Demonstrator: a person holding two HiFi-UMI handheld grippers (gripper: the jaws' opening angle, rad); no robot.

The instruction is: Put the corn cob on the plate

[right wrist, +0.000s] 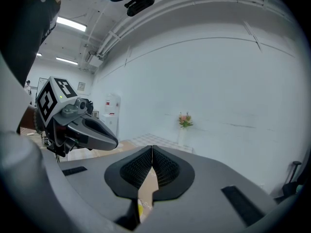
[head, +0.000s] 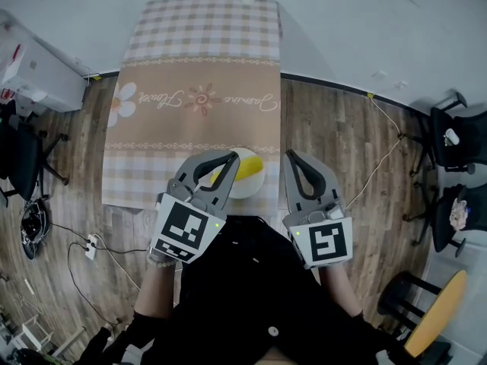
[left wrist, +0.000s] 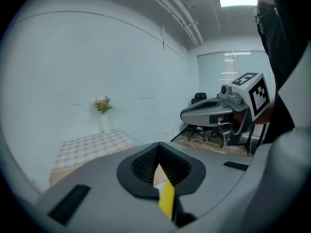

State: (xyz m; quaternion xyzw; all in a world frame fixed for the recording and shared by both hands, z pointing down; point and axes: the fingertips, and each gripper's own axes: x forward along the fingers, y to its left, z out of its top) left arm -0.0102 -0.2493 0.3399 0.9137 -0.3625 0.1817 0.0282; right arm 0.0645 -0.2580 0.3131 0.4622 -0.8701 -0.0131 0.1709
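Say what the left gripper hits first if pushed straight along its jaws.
Likely the beige checked tablecloth beyond the white plate; the yellow corn cob seems below the left gripper's line. Depth unclear.

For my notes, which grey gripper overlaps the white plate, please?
The left grey gripper: it covers part of the round white plate; the right gripper is beside it.

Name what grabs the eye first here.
The left gripper and right gripper, both shut, dominate the head view's foreground, each carrying a black-and-white marker cube. Between them the yellow corn cob lies on a white plate at the near edge of a checked tablecloth.
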